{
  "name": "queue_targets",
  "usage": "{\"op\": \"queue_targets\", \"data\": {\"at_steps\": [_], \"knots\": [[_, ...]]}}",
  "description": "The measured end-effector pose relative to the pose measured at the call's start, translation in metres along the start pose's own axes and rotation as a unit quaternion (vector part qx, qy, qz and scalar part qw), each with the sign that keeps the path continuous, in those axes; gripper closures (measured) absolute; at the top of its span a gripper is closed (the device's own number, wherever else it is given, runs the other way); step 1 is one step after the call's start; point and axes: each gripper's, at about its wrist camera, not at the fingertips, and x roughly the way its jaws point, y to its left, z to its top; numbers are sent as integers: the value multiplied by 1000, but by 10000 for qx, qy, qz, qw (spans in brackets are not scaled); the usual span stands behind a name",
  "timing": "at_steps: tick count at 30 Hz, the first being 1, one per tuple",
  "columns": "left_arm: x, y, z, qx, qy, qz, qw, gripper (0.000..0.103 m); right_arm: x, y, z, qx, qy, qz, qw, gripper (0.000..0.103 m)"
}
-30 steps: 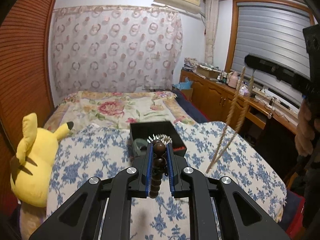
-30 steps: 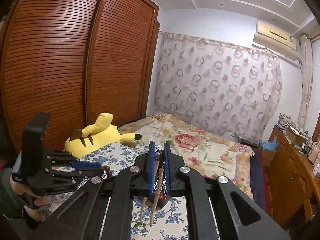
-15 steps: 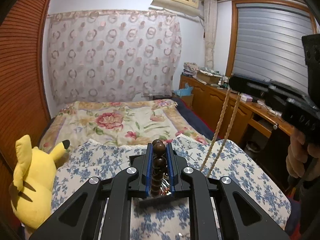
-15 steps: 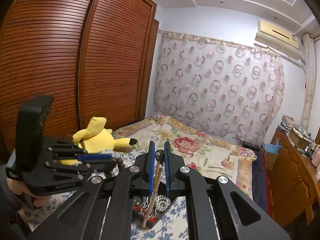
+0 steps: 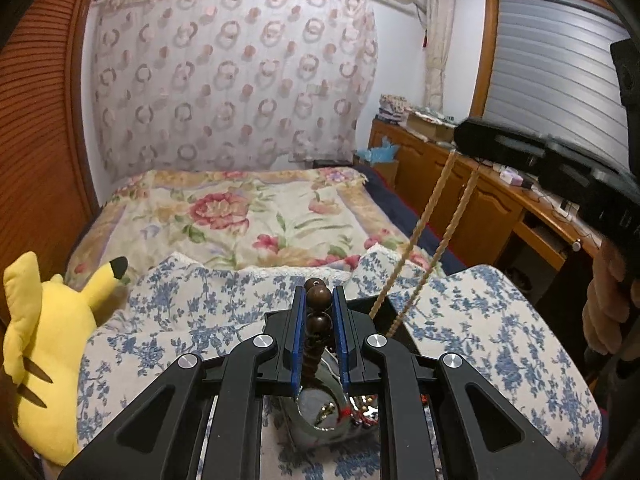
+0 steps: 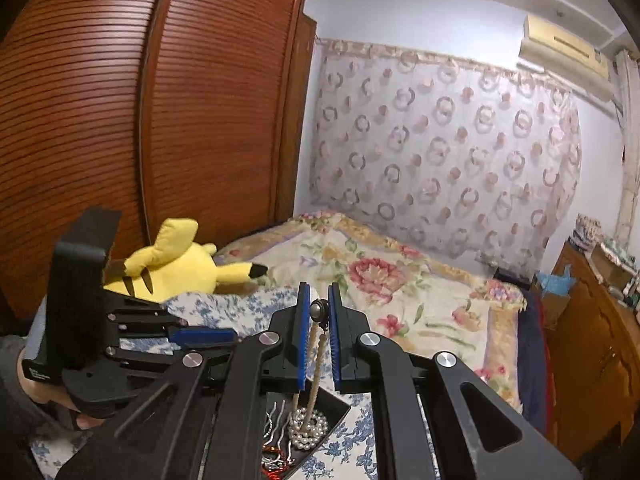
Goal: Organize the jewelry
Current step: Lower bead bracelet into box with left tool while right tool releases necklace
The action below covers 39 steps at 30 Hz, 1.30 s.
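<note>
My left gripper (image 5: 319, 300) is shut on a string of dark brown wooden beads (image 5: 319, 324) that hangs down between its blue pads. My right gripper (image 6: 319, 304) is shut on the clasp end of a cream pearl necklace (image 6: 313, 364); its two strands hang down into a black jewelry box (image 6: 320, 416) below, onto a coiled pearl bracelet (image 6: 306, 428). In the left wrist view the same necklace (image 5: 416, 240) runs from the right gripper (image 5: 520, 152) down to the box, where a pale green bangle (image 5: 320, 408) and red pieces lie.
The box rests on a blue floral quilt (image 5: 480, 320) on a bed (image 6: 400, 280). A yellow Pikachu plush (image 5: 44, 344) lies on the left. A wooden wardrobe (image 6: 160, 120) stands at the left, a wooden sideboard (image 5: 480, 200) at the right.
Both grippers have moved over the box, so it now sits under the fingers. The necklace's lower end has come down onto the pearl bracelet in the box. Both grips are unchanged.
</note>
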Motion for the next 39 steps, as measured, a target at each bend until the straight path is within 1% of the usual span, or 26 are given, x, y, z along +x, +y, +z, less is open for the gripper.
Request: {"op": "queue_targets", "data": {"at_steps": [4,6,12,14,15,18,20,22,25,27,29,31,33,35,39], "knots": [[14,0,-3,44,169,-15,9998,91,24,-2,-21,103,339,89,9993,93],[17,0,-4,37,177,-14,9998,91,33,-3,-31,167,473,127,9987,92],[15,-1,-6,37,188,32,9998,88,41,-5,-44,375,599,257,9972,92],[14,-3,-9,60,188,74,9998,79,41,-6,-46,413,618,281,9968,84],[12,-2,-9,68,183,86,9998,78,40,-5,-47,425,608,269,9969,76],[7,-3,-14,97,176,111,9997,74,32,-3,-53,454,588,264,9969,75],[2,-4,-18,121,182,107,9997,67,25,-2,-57,476,568,272,9969,75],[-2,-6,-22,168,178,113,9996,64,15,-1,-64,526,567,268,9966,75],[-9,-9,-30,197,168,78,9996,54,0,3,-78,629,607,262,9958,75],[-14,-11,-34,219,174,52,9996,49,-10,6,-89,653,648,226,9955,75],[-19,-13,-40,243,186,32,9995,39,-21,11,-103,683,712,215,9949,75],[-25,-14,-47,271,212,13,9994,34,-32,15,-119,759,793,226,9937,75],[-29,-17,-55,285,237,-25,9993,33,-41,20,-140,846,955,269,9915,73],[-32,-19,-64,315,305,-71,9990,31,-48,26,-159,882,1119,265,9894,70],[-34,-26,-86,390,498,-147,9979,31,-57,38,-191,903,1439,229,9852,69]]}}
